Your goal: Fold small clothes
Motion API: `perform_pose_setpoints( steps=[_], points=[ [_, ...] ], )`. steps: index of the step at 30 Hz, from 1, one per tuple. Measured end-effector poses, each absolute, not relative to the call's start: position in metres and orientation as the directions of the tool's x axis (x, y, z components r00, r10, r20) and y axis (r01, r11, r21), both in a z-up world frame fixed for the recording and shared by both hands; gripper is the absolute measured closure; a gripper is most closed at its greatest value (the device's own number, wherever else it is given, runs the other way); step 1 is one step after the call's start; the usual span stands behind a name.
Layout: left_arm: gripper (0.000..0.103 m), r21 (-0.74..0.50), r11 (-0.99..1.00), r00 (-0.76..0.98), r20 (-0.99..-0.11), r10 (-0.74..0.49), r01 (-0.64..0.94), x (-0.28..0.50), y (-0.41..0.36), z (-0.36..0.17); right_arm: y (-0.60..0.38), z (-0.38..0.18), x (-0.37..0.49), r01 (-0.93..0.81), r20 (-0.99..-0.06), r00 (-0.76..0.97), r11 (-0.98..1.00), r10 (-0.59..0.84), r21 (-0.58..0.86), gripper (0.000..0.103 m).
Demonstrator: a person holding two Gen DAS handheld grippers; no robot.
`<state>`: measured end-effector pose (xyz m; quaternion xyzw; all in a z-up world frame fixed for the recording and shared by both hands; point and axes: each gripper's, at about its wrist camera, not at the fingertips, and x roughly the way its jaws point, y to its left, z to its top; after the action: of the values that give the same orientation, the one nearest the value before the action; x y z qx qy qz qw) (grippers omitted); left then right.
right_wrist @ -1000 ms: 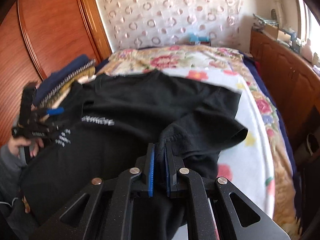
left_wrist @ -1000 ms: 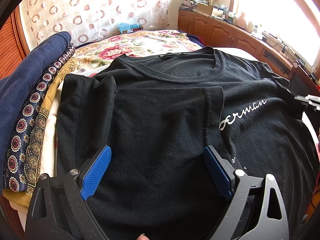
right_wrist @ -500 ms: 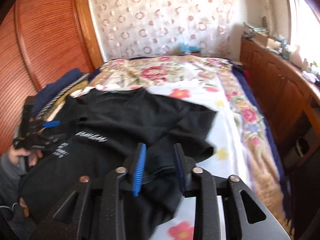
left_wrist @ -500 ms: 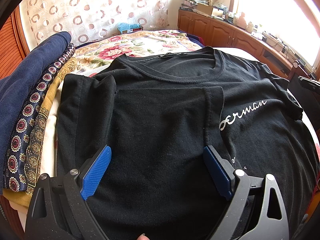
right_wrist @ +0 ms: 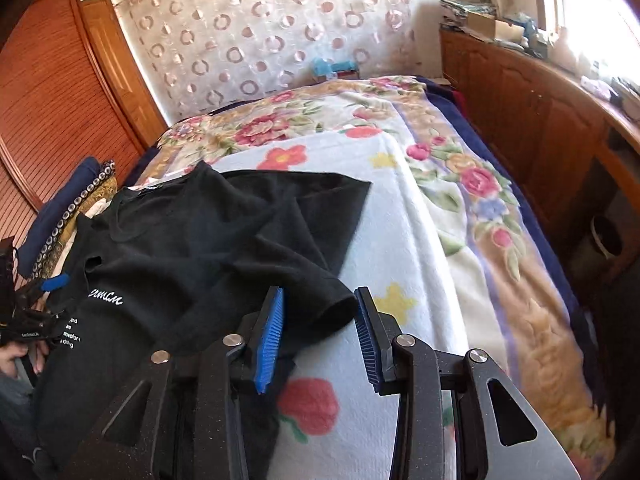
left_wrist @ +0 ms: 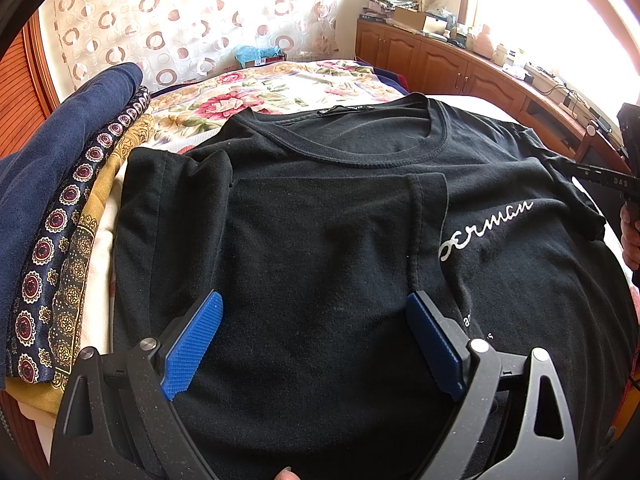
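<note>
A black t-shirt (left_wrist: 328, 240) with white script lettering lies face up on the bed, its left side and sleeve folded in over the chest. My left gripper (left_wrist: 316, 332) is open and empty just above the folded part. In the right wrist view the shirt (right_wrist: 208, 248) has its right sleeve (right_wrist: 320, 304) lying loose on the blanket. My right gripper (right_wrist: 320, 332) is open, its jaws on either side of that sleeve's cuff without gripping it. The left gripper (right_wrist: 44, 284) shows at the far left edge.
A stack of folded clothes (left_wrist: 52, 208), navy, patterned and mustard, lies left of the shirt. The floral blanket (right_wrist: 440, 216) covers the bed to the right. A wooden cabinet (right_wrist: 540, 112) runs along the right side, and a wooden wardrobe (right_wrist: 52, 112) stands at the left.
My right gripper has opened and let go of the right sleeve, which now lies on the blanket. It has drawn back and risen. My left gripper has not moved.
</note>
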<state>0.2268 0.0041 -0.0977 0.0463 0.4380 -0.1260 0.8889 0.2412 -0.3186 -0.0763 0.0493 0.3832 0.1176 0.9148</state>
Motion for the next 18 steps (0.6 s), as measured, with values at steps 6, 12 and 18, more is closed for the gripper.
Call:
perform_pose_setpoints(
  steps=[6,12,18],
  points=[
    [0.01,-0.027,0.964,0.586,-0.79,-0.182,0.264,0.227,0.004,-0.097,-0.29,-0.048,0.246,-0.328,-0.629,0.698,0.934,0.342,0.144,0.1],
    [0.01,-0.027,0.964,0.586,-0.79,-0.183,0.264,0.227,0.004,-0.098,-0.232,-0.023,0.259,-0.478,-0.604,0.661,0.87,0.445,0.117,0.101],
    [0.01,-0.027,0.964,0.586,-0.789,-0.183,0.264,0.227,0.004,-0.098,-0.198,-0.026,0.28,-0.559,-0.618,0.606,0.821,0.501,0.117,0.1]
  ],
)
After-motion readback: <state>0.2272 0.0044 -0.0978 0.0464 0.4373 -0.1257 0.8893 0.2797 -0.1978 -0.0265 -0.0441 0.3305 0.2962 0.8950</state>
